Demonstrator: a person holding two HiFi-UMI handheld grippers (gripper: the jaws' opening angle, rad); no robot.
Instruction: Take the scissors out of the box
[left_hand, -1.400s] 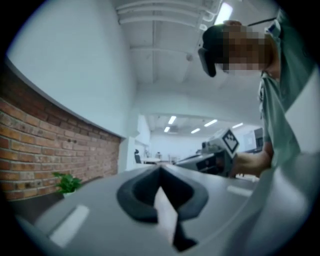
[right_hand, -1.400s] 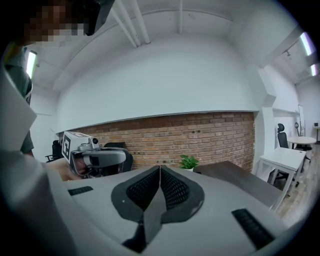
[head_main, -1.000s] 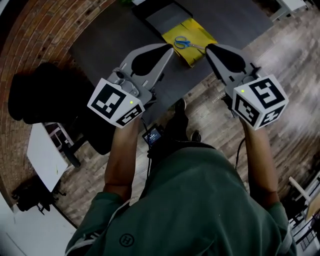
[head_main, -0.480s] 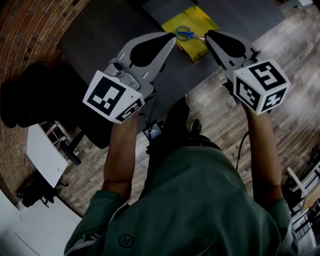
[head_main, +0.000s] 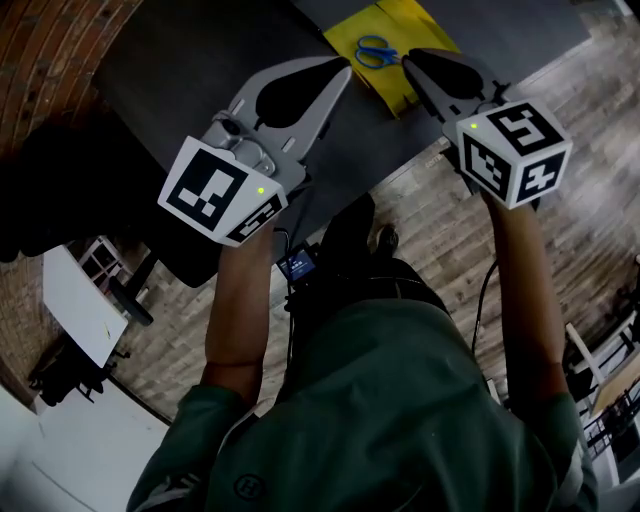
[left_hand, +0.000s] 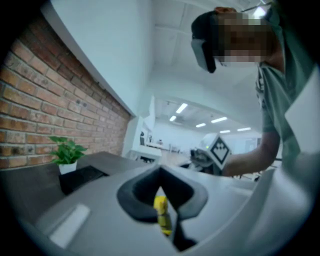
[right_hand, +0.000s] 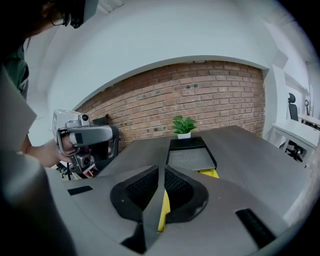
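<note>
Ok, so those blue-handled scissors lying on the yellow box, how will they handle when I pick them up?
The blue-handled scissors look small against the yellow box, so they are probably light and rigid. They lie flat on it, so rolling seems unlikely, though a nudge might slide them. Held by one handle loop, they may swing.
</note>
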